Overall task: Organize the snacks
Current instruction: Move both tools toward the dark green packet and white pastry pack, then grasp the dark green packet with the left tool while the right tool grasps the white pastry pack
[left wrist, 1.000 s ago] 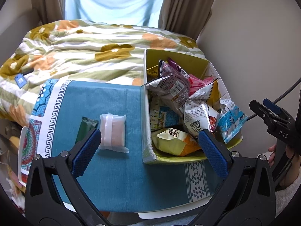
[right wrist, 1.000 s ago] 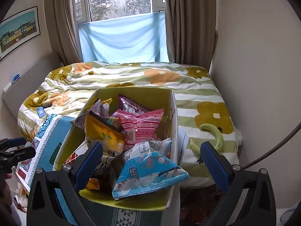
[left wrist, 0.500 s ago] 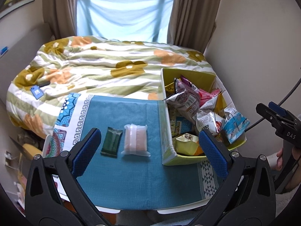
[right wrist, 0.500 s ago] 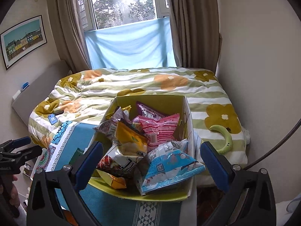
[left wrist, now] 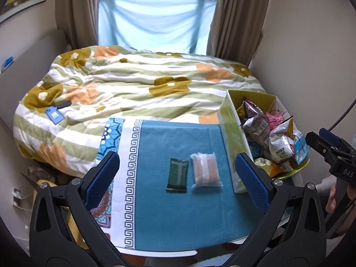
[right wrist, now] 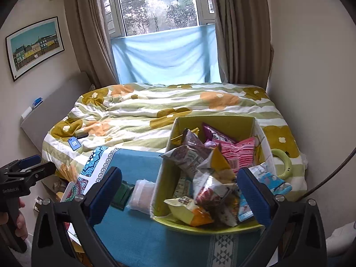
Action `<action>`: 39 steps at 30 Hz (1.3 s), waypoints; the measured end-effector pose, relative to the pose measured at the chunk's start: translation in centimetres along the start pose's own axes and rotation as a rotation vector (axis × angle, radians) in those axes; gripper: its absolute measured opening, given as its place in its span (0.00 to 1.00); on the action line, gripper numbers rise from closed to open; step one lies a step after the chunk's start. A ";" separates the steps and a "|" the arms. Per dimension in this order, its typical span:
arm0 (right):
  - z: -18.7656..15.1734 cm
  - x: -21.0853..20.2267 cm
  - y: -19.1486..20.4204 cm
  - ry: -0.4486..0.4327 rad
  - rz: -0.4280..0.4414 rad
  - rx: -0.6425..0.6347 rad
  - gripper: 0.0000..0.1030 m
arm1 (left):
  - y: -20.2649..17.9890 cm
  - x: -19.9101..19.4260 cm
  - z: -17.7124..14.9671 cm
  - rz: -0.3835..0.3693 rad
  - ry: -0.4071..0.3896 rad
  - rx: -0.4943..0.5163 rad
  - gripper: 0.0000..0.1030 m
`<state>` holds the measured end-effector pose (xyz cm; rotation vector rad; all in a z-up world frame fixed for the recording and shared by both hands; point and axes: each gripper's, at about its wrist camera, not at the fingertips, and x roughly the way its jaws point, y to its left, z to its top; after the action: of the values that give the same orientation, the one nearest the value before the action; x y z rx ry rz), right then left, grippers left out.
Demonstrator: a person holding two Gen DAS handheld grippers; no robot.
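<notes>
A yellow-green cardboard box (left wrist: 233, 138) full of snack bags stands at the right of a blue tablecloth (left wrist: 173, 211). It also shows in the right wrist view (right wrist: 164, 187). A dark green packet (left wrist: 177, 174) and a clear pink packet (left wrist: 205, 169) lie side by side left of the box. My left gripper (left wrist: 176, 179) is open and empty, held above and in front of the two packets. My right gripper (right wrist: 180, 193) is open and empty, held above the box's near left part.
A bed with a flowered quilt (left wrist: 133, 84) lies behind the table. A blue phone (left wrist: 54, 115) lies on the quilt. A wall (left wrist: 311, 55) is close on the right. A green ring-shaped thing (right wrist: 283, 162) lies on the bed right of the box.
Both grippers have pulled back and up from the table, so the box and packets look smaller. The left view has swung left. Both stay open and empty.
</notes>
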<state>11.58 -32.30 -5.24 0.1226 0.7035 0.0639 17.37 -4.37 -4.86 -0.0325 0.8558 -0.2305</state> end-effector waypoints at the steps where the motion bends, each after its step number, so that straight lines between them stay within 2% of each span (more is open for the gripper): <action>1: -0.1 0.3 0.9 0.000 -0.001 0.007 1.00 | 0.9 0.4 0.2 -0.006 0.010 -0.002 1.00; 10: -0.7 4.2 8.8 0.023 -0.025 0.047 1.00 | 8.4 4.4 1.7 -0.063 0.099 0.048 0.99; 17: -2.4 7.3 12.9 0.073 -0.123 0.048 1.00 | 10.1 9.7 2.0 -0.113 0.209 0.131 1.00; 22: -4.6 9.6 14.4 0.119 -0.163 0.032 1.00 | 9.2 14.0 1.1 -0.141 0.295 0.148 1.00; 30: -9.7 14.5 14.3 0.185 -0.180 0.001 1.00 | 4.5 22.4 -3.4 -0.169 0.448 0.220 0.99; 34: -12.3 16.8 14.1 0.185 -0.218 -0.001 1.00 | 2.6 25.3 -5.0 -0.177 0.496 0.223 0.99; 39: -14.0 18.6 13.9 0.170 -0.248 -0.012 1.00 | 0.8 27.9 -6.1 -0.165 0.532 0.231 0.99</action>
<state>16.38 -15.38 -25.87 0.0176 0.8836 -0.1602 30.55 -9.19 -29.70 0.1828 1.3522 -0.5054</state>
